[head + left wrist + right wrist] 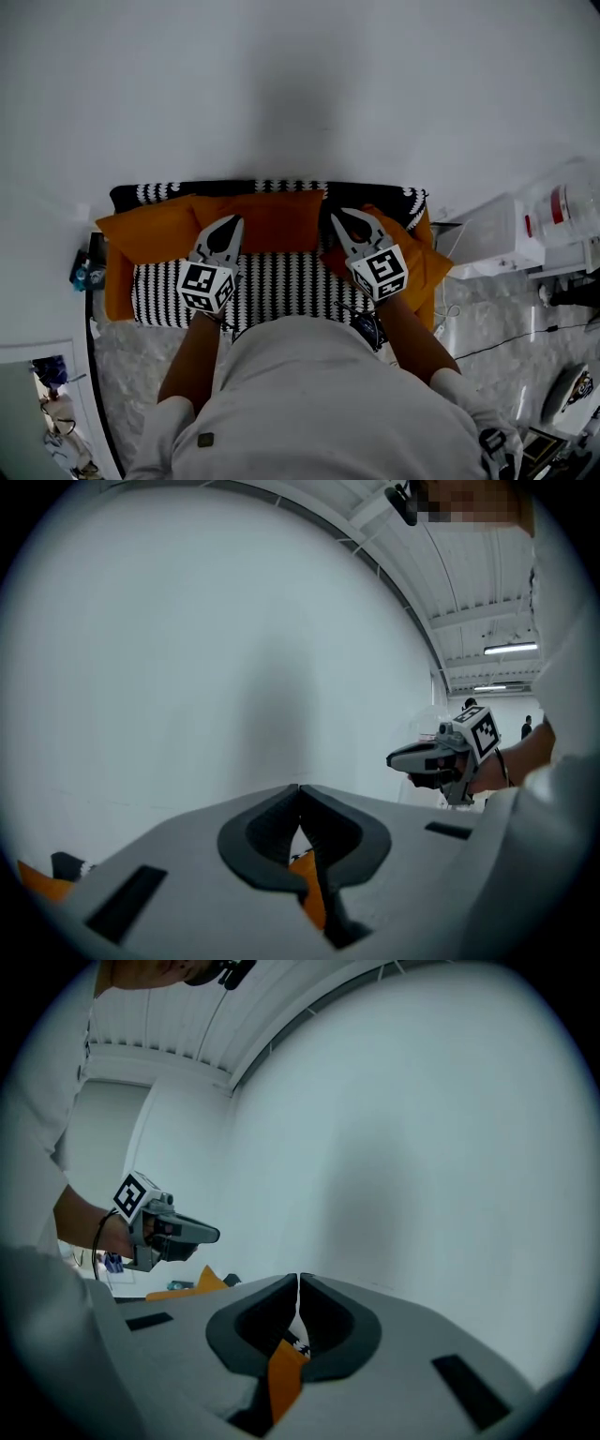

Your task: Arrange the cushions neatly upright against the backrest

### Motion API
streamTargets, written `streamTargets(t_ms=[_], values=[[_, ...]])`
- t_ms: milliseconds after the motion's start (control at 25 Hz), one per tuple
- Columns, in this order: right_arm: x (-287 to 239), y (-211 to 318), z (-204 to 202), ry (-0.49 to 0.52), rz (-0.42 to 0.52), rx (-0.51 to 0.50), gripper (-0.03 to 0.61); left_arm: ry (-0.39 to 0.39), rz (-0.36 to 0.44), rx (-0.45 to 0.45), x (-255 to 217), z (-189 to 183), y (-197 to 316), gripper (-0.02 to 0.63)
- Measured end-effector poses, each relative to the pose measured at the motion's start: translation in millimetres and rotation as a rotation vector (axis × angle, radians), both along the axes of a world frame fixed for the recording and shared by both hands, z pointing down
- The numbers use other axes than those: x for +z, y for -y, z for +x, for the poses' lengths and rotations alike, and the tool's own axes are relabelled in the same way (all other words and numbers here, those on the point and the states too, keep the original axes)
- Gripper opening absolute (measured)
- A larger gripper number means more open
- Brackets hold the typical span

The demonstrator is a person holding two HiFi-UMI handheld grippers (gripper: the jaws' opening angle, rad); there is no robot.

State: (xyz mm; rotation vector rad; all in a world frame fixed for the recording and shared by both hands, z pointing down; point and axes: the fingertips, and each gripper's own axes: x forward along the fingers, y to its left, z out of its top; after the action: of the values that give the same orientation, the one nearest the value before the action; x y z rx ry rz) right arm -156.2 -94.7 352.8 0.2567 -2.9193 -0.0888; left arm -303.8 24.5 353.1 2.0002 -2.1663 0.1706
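A small sofa (281, 281) with a black-and-white zigzag cover stands against the white wall. One orange cushion (141, 234) leans at its left end, a second (277, 217) stands along the backrest (164, 192) in the middle, and a third (424, 258) lies tilted at the right end. My left gripper (232, 221) hovers over the seam between the left and middle cushions, jaws shut, nothing between the tips (299, 789). My right gripper (337, 215) is above the inner edge of the right cushion, also shut and empty (298, 1279). Orange fabric shows only behind each pair of jaws.
A white cabinet (487, 239) stands just right of the sofa, with a clear container (562, 211) beyond it. Cables (506, 342) run over the marble floor on the right. A blue object (80, 272) sits by the sofa's left end. The person's torso hides the sofa's front edge.
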Motion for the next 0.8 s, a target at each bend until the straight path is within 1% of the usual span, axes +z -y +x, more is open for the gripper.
streamTargets(t_ms=[320, 560, 720, 800], values=[[-12.5, 4.3, 10.0, 0.013, 0.020, -0.067, 0.028, -0.006, -0.002, -0.038, -5.0, 22.1, 5.3, 0.009], [-15.8, 14.0, 20.9, 0.035, 0.006, -0.088, 0.026, -0.018, 0.011, -0.058, -8.4, 35.3, 4.2, 0.009], [-12.7, 14.8, 32.0, 0.036, -0.007, -0.119, 0.026, -0.027, 0.010, -0.075, -5.3, 49.2, 5.0, 0.009], [-9.7, 14.6, 38.9, 0.031, -0.009, -0.142, 0.026, -0.028, 0.003, -0.068, -1.1, 59.9, 7.4, 0.009]])
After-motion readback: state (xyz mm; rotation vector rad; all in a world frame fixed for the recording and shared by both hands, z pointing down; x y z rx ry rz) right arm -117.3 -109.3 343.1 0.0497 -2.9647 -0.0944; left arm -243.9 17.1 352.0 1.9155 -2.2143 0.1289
